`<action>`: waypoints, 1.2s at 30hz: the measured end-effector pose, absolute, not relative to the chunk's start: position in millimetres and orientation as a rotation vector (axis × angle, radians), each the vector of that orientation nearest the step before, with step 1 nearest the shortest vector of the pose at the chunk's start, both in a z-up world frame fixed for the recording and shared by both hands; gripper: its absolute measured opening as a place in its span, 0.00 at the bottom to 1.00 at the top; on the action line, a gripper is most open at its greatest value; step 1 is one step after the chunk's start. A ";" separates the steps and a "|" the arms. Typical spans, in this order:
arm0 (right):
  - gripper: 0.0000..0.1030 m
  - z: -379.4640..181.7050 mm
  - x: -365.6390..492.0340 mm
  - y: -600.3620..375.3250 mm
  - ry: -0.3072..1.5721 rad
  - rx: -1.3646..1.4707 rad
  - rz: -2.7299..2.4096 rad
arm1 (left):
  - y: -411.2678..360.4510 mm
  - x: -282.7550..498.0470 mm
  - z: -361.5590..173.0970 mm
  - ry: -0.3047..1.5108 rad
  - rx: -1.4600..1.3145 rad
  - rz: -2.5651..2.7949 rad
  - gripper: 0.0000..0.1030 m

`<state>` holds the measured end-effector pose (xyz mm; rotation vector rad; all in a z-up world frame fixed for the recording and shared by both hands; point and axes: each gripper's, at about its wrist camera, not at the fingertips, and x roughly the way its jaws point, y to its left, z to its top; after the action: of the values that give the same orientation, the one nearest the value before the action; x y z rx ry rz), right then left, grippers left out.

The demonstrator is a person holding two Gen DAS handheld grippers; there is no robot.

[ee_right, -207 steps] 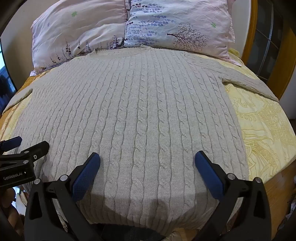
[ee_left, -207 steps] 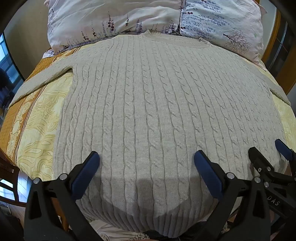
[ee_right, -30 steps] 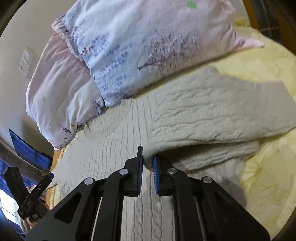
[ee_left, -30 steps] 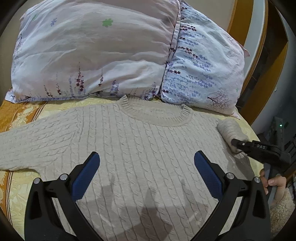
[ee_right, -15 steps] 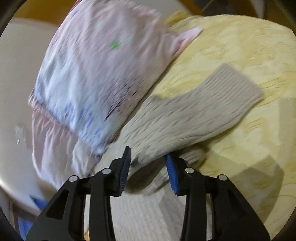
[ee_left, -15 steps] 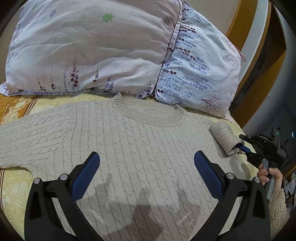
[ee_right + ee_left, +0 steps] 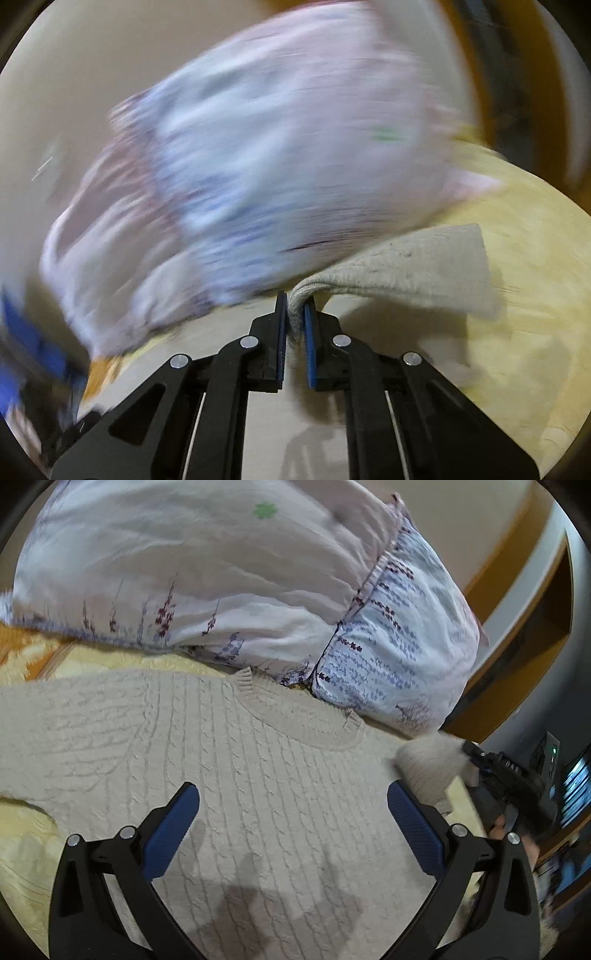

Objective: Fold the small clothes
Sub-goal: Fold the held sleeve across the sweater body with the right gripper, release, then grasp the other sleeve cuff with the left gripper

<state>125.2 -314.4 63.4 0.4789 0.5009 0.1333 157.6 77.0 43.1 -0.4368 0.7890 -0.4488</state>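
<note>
Bedspread [image 7: 26, 853] yellow under beige sweater [image 7: 229, 775], floral pillows [image 7: 221, 572] behind, wooden frame [image 7: 517, 602]

Cable-knit sweater [image 7: 229, 775], beige wool-like cloth, ropy and matt, ribbed at the collar. Pillows [image 7: 221, 572] upper frame: thin smooth printed cotton, softly creased. Yellow bedspread [image 7: 517, 332], lower right, textured woven cloth. Left gripper [image 7: 291, 827]: matt black plastic, grainy blue pads [image 7: 170, 830], shiny metal rivets. Glossy wood trim [image 7: 517, 590] upper right.
</note>
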 end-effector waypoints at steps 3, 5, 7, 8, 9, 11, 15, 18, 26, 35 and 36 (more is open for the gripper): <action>0.09 64.6 135.1 -254.6 0.558 0.355 0.320 | 82.1 162.6 34.4 0.827 -0.534 -0.479 0.98; 0.09 49.6 144.3 -209.4 0.664 0.247 0.438 | 83.1 166.1 26.4 0.860 -0.585 -0.485 0.98; 0.11 32.8 148.0 -181.3 0.754 0.171 0.481 | 83.1 168.9 19.9 0.890 -0.615 -0.483 0.98; 0.17 22.7 147.0 -171.9 0.797 0.146 0.489 | 82.4 170.3 16.5 0.906 -0.633 -0.484 0.96; 0.22 18.9 145.4 -171.6 0.809 0.152 0.502 | 81.5 171.6 13.7 0.918 -0.648 -0.486 0.95; 0.34 15.2 140.6 -181.5 0.818 0.203 0.529 | 79.4 174.5 8.4 0.944 -0.676 -0.483 0.93; 0.40 19.8 120.8 -207.8 0.792 0.240 0.519 | 71.5 181.5 -3.0 1.001 -0.727 -0.488 0.84; 0.40 25.8 117.9 -226.7 0.784 0.328 0.517 | 61.7 185.1 -5.2 1.015 -0.729 -0.496 0.83; 0.39 -7.2 188.1 -218.0 0.955 0.634 0.549 | 73.4 184.1 -0.1 1.009 -0.767 -0.461 0.83; 0.40 11.6 160.5 -173.2 0.899 0.623 0.860 | 95.7 183.3 -6.8 1.009 -0.825 -0.439 0.83; 0.40 10.9 155.1 -180.7 0.902 0.640 0.850 | 94.9 183.1 -6.5 1.007 -0.822 -0.439 0.83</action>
<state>155.1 -180.7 10.9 0.6397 0.9019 0.8497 183.1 94.9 -6.5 -0.8221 1.0074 -0.4394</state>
